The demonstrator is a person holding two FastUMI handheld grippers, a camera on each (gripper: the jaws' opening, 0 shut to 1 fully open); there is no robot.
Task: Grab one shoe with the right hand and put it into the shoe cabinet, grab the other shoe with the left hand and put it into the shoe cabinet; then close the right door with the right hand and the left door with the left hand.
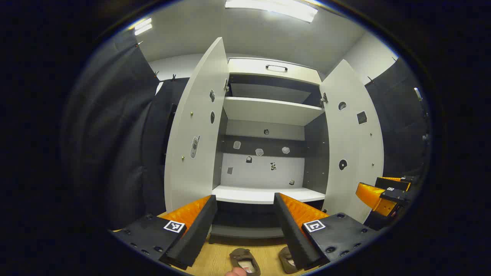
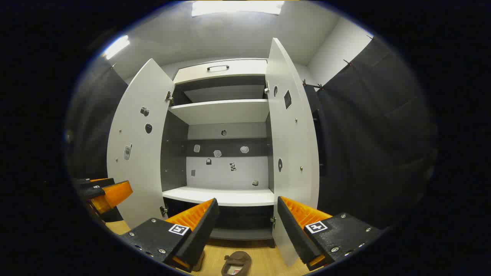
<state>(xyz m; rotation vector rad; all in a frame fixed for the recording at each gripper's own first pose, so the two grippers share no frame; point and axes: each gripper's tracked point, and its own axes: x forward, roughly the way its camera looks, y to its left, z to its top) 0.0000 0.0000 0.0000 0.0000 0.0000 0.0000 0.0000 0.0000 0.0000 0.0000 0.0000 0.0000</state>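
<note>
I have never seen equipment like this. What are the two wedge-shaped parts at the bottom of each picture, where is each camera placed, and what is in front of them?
There is no robot here. A person carries a two-finger gripper in each hand, and a wide-angle camera rides on each one, looking forward along its fingers. The wedges at the bottom are those fingers.

In the left gripper view, the left gripper stands open and holds nothing; the other gripper shows farther off at the right edge. In the right gripper view, the right gripper is also open and empty.

Both cameras face a shoe cabinet with its left door and right door wide open and its shelves bare. On the wooden floor in front lie two brown shoes, not yet picked up.
</note>
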